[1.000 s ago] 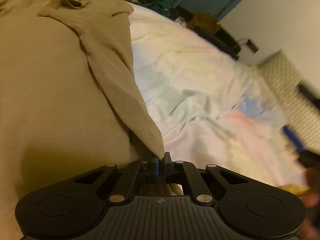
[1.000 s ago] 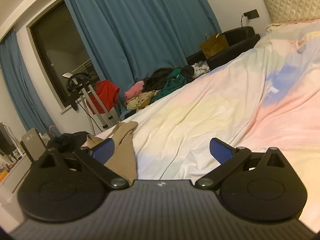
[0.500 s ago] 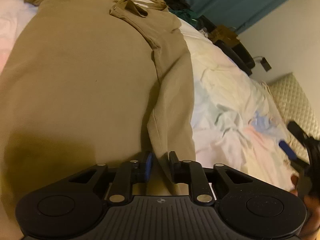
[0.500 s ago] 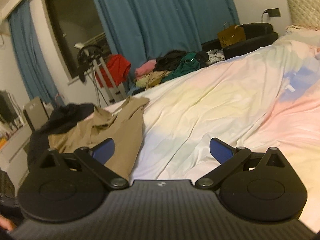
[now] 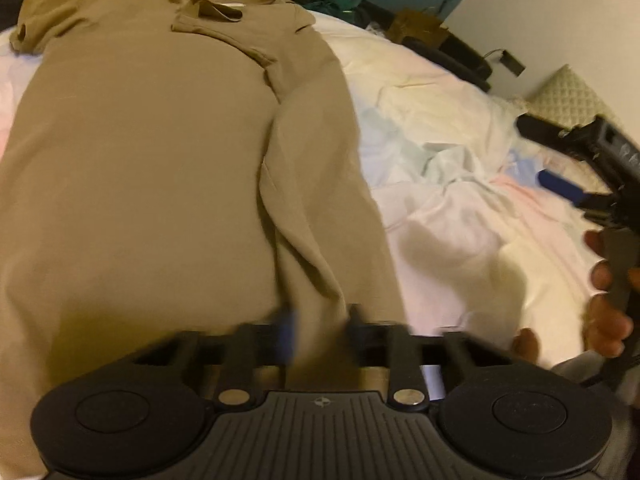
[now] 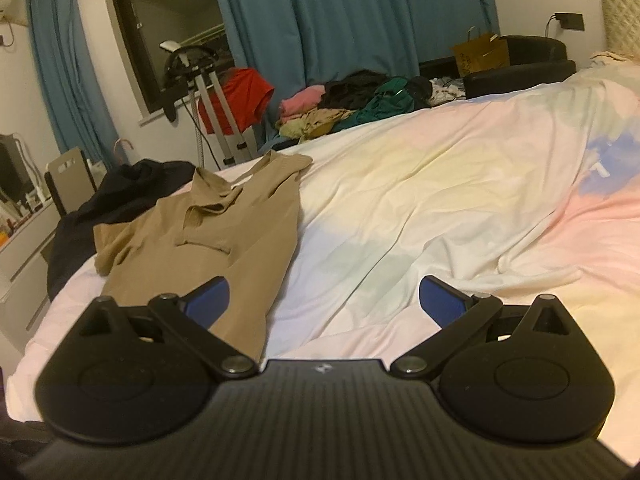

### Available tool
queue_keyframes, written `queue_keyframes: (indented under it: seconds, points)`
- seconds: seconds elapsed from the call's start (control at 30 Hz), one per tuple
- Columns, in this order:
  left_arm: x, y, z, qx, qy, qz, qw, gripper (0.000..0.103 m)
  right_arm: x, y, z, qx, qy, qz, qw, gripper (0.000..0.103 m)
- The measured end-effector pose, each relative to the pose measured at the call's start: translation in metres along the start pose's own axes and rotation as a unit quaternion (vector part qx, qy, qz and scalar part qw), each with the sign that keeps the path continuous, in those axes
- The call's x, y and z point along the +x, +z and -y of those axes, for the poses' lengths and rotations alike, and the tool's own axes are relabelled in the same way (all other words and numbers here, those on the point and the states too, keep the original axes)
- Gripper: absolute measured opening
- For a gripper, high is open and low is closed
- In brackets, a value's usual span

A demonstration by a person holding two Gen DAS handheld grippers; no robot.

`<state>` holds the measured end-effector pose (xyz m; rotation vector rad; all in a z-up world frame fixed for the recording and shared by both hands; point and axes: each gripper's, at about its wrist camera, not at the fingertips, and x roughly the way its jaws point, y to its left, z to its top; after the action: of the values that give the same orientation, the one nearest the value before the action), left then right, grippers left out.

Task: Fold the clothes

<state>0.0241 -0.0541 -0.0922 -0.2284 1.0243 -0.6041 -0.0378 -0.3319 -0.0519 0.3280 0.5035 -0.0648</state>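
Observation:
A tan shirt lies spread on the bed, its right side and sleeve folded inward as a long strip. My left gripper sits at the shirt's near hem, open; its blurred fingers stand apart with the strip's end lying loose between them. In the right wrist view the same shirt lies at the left, collar far away. My right gripper is open and holds nothing, hovering over the sheet just right of the shirt. It also shows in the left wrist view as a blue pad held by a hand.
A pastel sheet covers the bed. A black garment lies at the far left corner. Beyond the bed are a clothes pile, a stand with a red garment, a paper bag and a quilted headboard.
The left gripper carried the shirt's side edge inward over the body, then opened and let it go. The right gripper stayed open while its view swung left toward the shirt.

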Motion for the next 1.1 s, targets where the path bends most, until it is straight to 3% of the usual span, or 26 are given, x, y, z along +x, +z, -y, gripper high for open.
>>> queue_keyframes:
  seconds: [0.1, 0.2, 0.3, 0.37, 0.43, 0.47, 0.5, 0.53, 0.7, 0.77, 0.87, 1.0, 1.1]
  points:
    - [-0.014, -0.003, -0.015, -0.065, -0.072, 0.008, 0.9952, 0.005, 0.001, -0.001, -0.002, -0.003, 0.003, -0.005, 1.000, 0.103]
    - [-0.024, -0.011, -0.034, -0.132, -0.103, 0.001, 0.9860, 0.005, 0.001, -0.003, -0.004, -0.007, 0.004, -0.008, 1.000, 0.103]
    - [-0.018, -0.023, -0.041, -0.137, -0.044, -0.029, 0.9891, 0.006, 0.000, -0.004, -0.007, -0.016, 0.002, -0.008, 1.000, 0.103]
    - [-0.016, -0.027, -0.043, -0.141, -0.025, -0.049, 0.9886, 0.013, 0.000, -0.005, -0.010, -0.017, 0.005, -0.008, 1.000, 0.103]
    - [-0.024, -0.024, -0.043, -0.143, -0.029, -0.048, 0.9881, 0.023, -0.001, -0.007, -0.013, -0.019, 0.008, -0.008, 1.000, 0.103]
    - [-0.030, -0.020, -0.043, -0.144, -0.029, -0.044, 0.9881, 0.041, 0.000, -0.007, -0.015, -0.020, 0.009, -0.007, 1.000, 0.103]
    - [-0.036, -0.016, -0.043, -0.145, -0.028, -0.037, 0.9884, 0.050, 0.000, -0.007, -0.016, -0.021, 0.010, -0.006, 1.000, 0.103]
    - [-0.041, -0.009, -0.044, -0.148, -0.029, -0.028, 0.9882, 0.062, 0.001, -0.007, -0.018, -0.022, 0.012, -0.005, 1.000, 0.103]
    - [-0.044, 0.054, -0.057, -0.175, -0.013, 0.001, 0.9846, 0.068, 0.004, -0.008, -0.027, -0.026, 0.017, -0.001, 1.000, 0.103]
    - [-0.033, 0.088, -0.060, -0.176, -0.016, 0.024, 0.9840, 0.076, 0.007, -0.008, -0.030, -0.025, 0.020, -0.001, 0.999, 0.103]
    - [-0.005, 0.139, -0.076, -0.191, -0.009, 0.068, 0.9793, 0.077, 0.020, -0.008, -0.028, -0.013, 0.021, -0.008, 1.000, 0.103]
    - [0.046, 0.199, -0.093, -0.199, 0.033, 0.124, 0.9716, 0.071, 0.039, -0.009, -0.025, -0.009, 0.016, -0.008, 1.000, 0.103]
    - [0.075, 0.226, -0.105, -0.213, 0.056, 0.155, 0.9630, 0.068, 0.052, -0.010, -0.022, -0.002, 0.013, -0.008, 1.000, 0.103]
